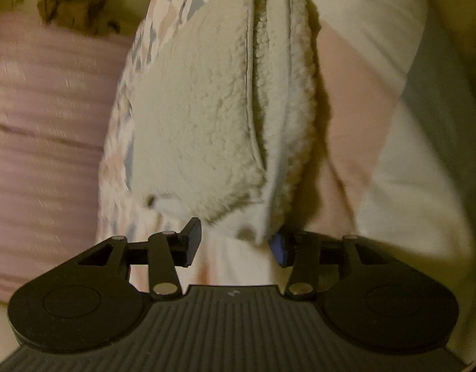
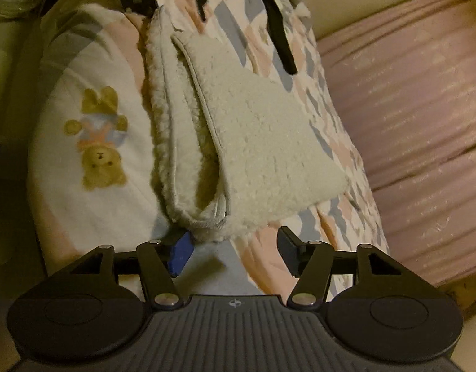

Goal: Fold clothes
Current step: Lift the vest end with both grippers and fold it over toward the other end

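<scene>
Folding the fleece garment [image 2: 238, 142], lying doubled on the patterned quilt [image 2: 315, 93] — left gripper [image 1: 235, 245] and right gripper [image 2: 235, 248] both spread wide, empty; best pinching matching corners, lifting evenly.

Patterned bear blanket [image 2: 92, 142] beside pink striped bedding [image 2: 408, 124].

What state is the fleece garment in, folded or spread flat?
Folded. The cream fleece garment lies doubled lengthwise on the patterned blanket, with stacked layers and a looped fold at its near end; both grippers are open beside it.
</scene>
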